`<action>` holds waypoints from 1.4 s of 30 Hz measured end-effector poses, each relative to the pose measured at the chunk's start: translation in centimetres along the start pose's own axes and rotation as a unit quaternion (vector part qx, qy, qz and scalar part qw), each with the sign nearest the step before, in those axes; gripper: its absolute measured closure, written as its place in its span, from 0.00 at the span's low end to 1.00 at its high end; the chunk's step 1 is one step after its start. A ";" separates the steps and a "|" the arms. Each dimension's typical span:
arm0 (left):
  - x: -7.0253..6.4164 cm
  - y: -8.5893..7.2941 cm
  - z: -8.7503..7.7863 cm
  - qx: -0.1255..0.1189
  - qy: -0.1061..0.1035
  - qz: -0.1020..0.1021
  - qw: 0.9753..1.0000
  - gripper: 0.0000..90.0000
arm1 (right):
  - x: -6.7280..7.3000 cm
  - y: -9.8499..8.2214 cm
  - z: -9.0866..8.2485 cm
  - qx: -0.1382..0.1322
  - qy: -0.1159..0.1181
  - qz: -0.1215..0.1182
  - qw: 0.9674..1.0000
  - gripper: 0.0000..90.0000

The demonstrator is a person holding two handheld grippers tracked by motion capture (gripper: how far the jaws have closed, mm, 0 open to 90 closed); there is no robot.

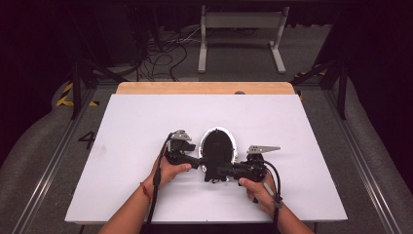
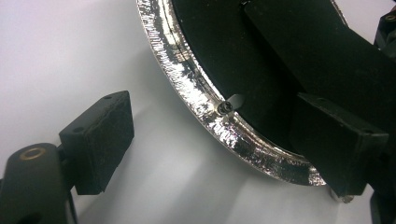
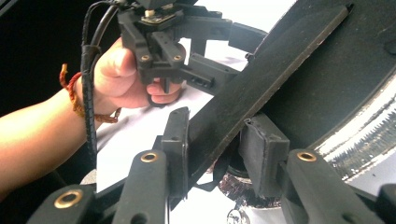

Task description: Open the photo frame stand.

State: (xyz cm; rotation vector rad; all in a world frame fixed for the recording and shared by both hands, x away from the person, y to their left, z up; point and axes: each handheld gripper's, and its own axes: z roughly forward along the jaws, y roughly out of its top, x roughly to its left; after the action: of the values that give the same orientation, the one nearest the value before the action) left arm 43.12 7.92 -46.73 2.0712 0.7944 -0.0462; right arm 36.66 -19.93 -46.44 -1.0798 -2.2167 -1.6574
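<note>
1. We see the oval mask lying mid-surface, long axis running away from us.
2. Our right claw pinches its flat black strap; its view shows the pads pressing.
3. Our left claw stands spread astride the rim, glittery silver around matte black.

Open white table around central mask

The black oval object's near end lies hidden behind both tongs.
</note>
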 end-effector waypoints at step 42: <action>-3.8 0.7 -4.9 -0.079 0.009 0.170 0.982 0.70 | 1.4 0.3 -0.7 0.020 -0.038 -0.082 0.996 0.79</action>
State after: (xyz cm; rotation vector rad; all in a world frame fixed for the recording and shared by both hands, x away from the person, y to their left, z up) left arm 39.28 9.40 -42.06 2.0298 0.4296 0.2179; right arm 35.61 -19.89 -45.19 -0.9907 -2.4364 -1.6503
